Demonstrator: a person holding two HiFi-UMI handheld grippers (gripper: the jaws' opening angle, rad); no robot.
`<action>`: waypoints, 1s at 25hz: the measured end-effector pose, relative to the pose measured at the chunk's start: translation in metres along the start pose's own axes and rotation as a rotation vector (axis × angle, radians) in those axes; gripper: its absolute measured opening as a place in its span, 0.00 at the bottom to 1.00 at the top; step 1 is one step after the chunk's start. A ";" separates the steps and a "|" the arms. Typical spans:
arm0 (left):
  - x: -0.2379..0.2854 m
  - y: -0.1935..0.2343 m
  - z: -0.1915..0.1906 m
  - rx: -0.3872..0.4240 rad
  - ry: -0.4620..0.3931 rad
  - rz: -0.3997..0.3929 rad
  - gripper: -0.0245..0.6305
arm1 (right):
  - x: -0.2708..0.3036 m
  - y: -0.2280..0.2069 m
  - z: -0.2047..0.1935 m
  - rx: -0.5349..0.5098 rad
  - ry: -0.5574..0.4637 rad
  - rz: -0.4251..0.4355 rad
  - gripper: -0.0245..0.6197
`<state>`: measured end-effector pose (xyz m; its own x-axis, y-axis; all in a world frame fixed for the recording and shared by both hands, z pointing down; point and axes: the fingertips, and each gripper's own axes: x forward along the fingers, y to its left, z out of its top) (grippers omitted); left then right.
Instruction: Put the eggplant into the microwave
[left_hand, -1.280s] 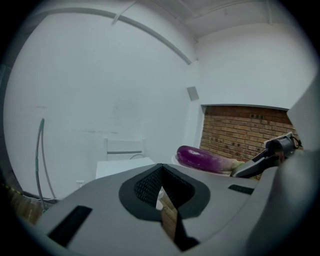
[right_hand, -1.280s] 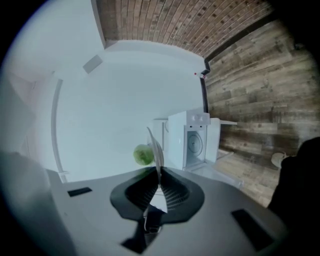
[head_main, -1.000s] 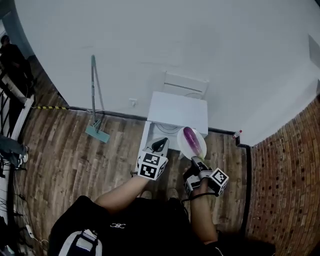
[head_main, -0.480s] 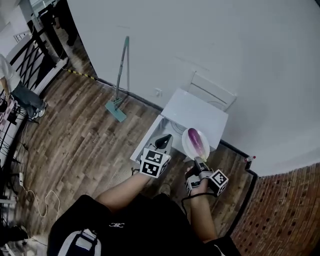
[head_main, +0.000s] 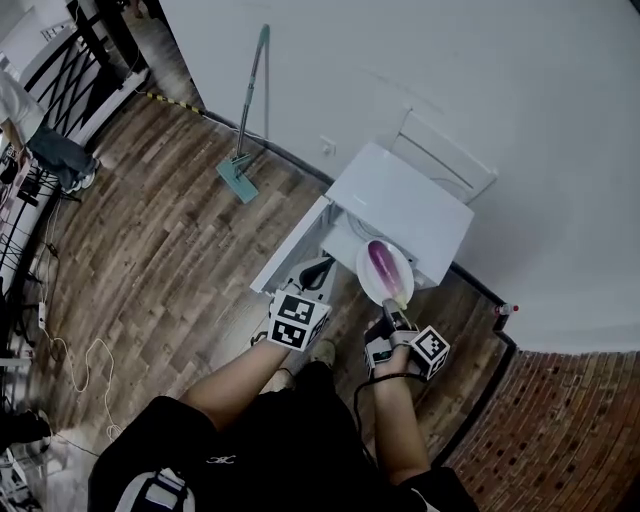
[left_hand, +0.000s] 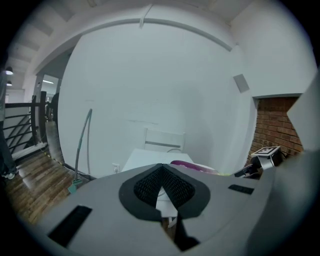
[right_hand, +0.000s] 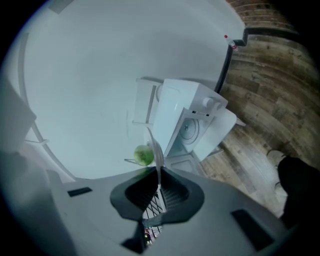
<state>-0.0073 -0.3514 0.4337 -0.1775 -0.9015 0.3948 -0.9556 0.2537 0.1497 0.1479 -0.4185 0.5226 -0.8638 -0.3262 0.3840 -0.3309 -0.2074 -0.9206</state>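
1. Carrying the eggplant (head_main: 384, 266) on a white plate (head_main: 364, 278), I have my right gripper (head_main: 392, 318) clamped on the plate's near rim, just in front of the open microwave (head_main: 400, 198).
2. Riding loose on the plate, the eggplant looks smooth, glossy and fairly light. I judge it could roll or slide off if the plate tips, so the rim grip should be firm and the plate carried level.
3. Pointing slightly downward, my right forearm reaches ahead toward the cavity, beside the door (head_main: 290, 250) swung out to the left.
4. Hovering alongside, my left gripper (head_main: 317, 272) has its jaws together on nothing. It appears to be over the door, though the height is hard to judge.
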 end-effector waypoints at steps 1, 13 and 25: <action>0.002 0.003 -0.007 -0.003 0.002 0.004 0.04 | 0.004 -0.005 -0.001 -0.003 0.002 0.002 0.08; 0.046 0.039 -0.112 -0.010 0.006 -0.025 0.04 | 0.094 -0.109 -0.019 0.057 -0.027 -0.013 0.08; 0.135 0.080 -0.235 0.013 -0.093 -0.031 0.04 | 0.218 -0.190 0.027 0.075 -0.136 0.081 0.08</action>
<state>-0.0529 -0.3704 0.7124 -0.1682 -0.9377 0.3039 -0.9638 0.2211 0.1487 0.0325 -0.4757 0.7831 -0.8254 -0.4655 0.3196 -0.2286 -0.2422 -0.9429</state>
